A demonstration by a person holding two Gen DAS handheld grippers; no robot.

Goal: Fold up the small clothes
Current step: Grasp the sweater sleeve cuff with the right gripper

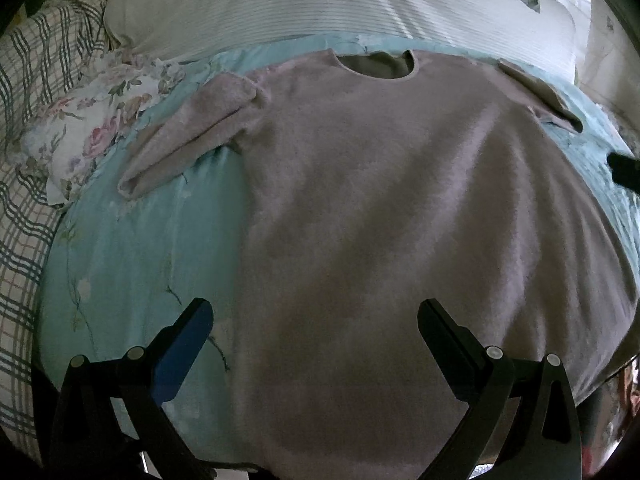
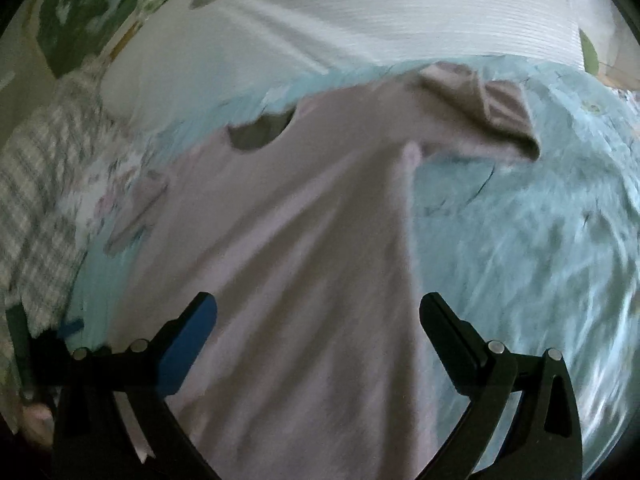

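A pale pink fuzzy short-sleeved top (image 1: 380,200) lies spread flat on a light blue floral bedspread (image 1: 132,248), neckline (image 1: 376,66) at the far side. Its left sleeve (image 1: 188,136) is creased and angled down-left; the right sleeve (image 1: 536,96) is partly turned over. My left gripper (image 1: 316,320) hovers open above the lower left hem, nothing between its fingers. In the blurred right wrist view the same top (image 2: 288,260) fills the middle, its right sleeve (image 2: 480,116) bunched. My right gripper (image 2: 318,316) is open above the lower right part of the top.
A white ribbed pillow (image 1: 320,4) lies beyond the neckline. A floral cloth (image 1: 100,120) and a plaid blanket (image 1: 28,160) lie at the left. The right gripper's dark tip (image 1: 624,170) shows at the right edge. Bare bedspread (image 2: 520,240) stretches right of the top.
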